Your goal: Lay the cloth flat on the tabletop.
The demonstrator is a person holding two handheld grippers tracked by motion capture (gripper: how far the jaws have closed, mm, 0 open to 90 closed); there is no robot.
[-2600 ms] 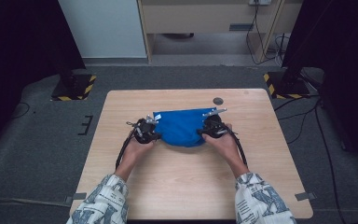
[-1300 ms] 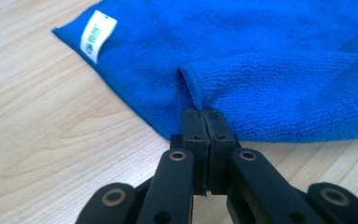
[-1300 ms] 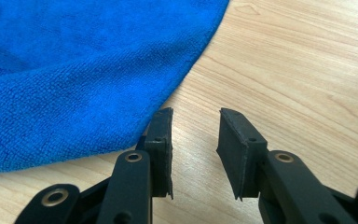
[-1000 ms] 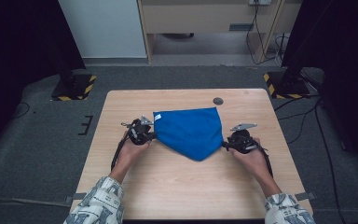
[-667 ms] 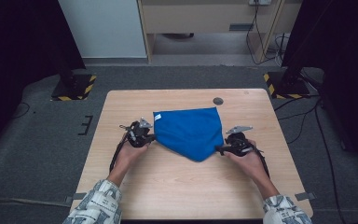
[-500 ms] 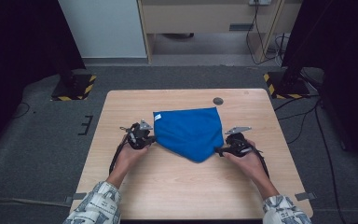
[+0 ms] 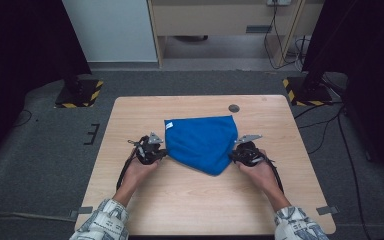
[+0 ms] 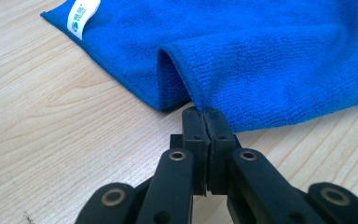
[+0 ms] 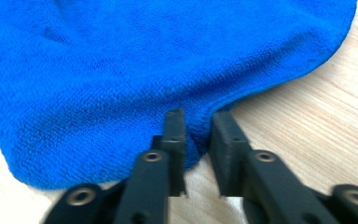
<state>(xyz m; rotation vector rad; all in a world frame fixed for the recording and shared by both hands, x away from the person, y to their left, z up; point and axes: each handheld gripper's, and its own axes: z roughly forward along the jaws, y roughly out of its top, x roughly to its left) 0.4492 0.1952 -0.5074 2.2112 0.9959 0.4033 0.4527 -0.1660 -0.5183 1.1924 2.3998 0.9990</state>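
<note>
**High view: two hand-held grippers at the sides of a blue cloth**

Nearest the camera, a person's patterned sleeves (image 7: 101,224) and forearms reach onto a light wooden table (image 7: 180,200). The left gripper (image 7: 161,153) sits at the left edge of a blue cloth (image 7: 202,142). In the left gripper view its jaws are pressed together, pinching a raised fold of the cloth's hem. The right gripper (image 7: 232,157) meets the cloth's right edge. In the right gripper view its jaws have just been closing, the hem bunched between them with a narrow gap left. The cloth lies mid-table, a white label (image 8: 83,11) at one corner. Farther off, a small dark disc (image 7: 234,108) is set in the tabletop.
</note>
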